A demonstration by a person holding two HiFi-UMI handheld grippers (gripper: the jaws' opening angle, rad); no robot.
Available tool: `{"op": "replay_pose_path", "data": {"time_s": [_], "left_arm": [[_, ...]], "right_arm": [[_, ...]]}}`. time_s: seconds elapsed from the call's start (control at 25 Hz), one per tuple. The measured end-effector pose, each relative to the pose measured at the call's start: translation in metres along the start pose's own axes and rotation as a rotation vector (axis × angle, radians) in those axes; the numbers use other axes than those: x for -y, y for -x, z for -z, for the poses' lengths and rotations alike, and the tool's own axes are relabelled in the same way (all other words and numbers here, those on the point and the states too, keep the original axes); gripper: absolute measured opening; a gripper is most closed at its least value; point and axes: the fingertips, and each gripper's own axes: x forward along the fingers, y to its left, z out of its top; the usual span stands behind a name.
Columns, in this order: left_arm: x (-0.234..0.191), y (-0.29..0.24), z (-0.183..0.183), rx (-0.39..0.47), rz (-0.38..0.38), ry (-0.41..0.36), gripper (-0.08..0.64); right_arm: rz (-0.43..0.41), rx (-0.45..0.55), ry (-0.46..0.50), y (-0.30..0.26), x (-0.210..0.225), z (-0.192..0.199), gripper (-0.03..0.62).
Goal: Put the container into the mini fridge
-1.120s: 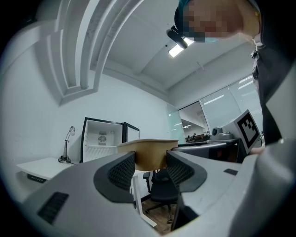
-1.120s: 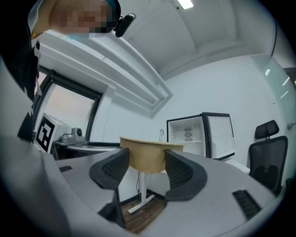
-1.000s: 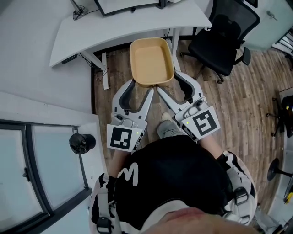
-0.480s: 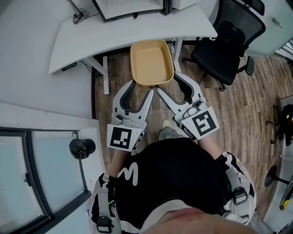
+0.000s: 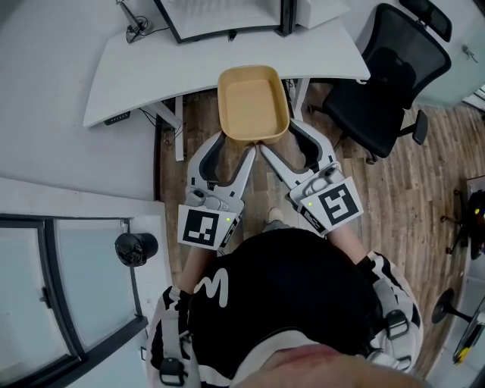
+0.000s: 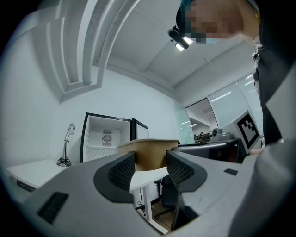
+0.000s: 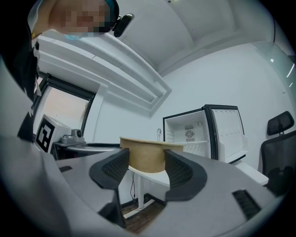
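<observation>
A tan, empty rectangular container (image 5: 252, 102) is held in the air ahead of the person, above the wooden floor at the desk's front edge. My left gripper (image 5: 235, 144) is shut on its near left corner and my right gripper (image 5: 284, 140) on its near right corner. The container (image 6: 148, 155) fills the gap between the jaws in the left gripper view, and the container (image 7: 147, 157) does the same in the right gripper view. The mini fridge (image 6: 108, 139) stands on the desk with its door open, its white inside and shelf showing; the mini fridge (image 7: 203, 132) lies straight ahead.
A white curved desk (image 5: 136, 68) carries the fridge (image 5: 220, 15) and a small stand lamp (image 5: 132, 19). A black office chair (image 5: 386, 91) stands at the right. A black round object (image 5: 136, 246) sits on a white ledge at the left, beside glass panels.
The person has stepped forward: the desk and fridge have drawn nearer and the chair has slid right and down in view. Both grippers keep the same hold on the container.
</observation>
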Motion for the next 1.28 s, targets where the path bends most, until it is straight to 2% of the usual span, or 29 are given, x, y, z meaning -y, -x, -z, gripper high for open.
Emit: {"op": "replay_pose_path", "data": {"time_s": [0.72,0.88,1.28], "left_arm": [[-0.013,-0.06,0.013,0.01,-0.05,0.002,0.218],[-0.012,-0.067,0.01,0.047,-0.061,0.004,0.218],[-0.013,-0.067,0.014,0.03,-0.074,0.008,0.218]], "right_arm": [[-0.048,0.008,0.007,-0.027,0.059,0.006,0.252],[-0.062,0.009,0.009,-0.029,0.065,0.007,0.252],[-0.078,0.015,-0.001,-0.031,0.066,0.011,0.252]]}}
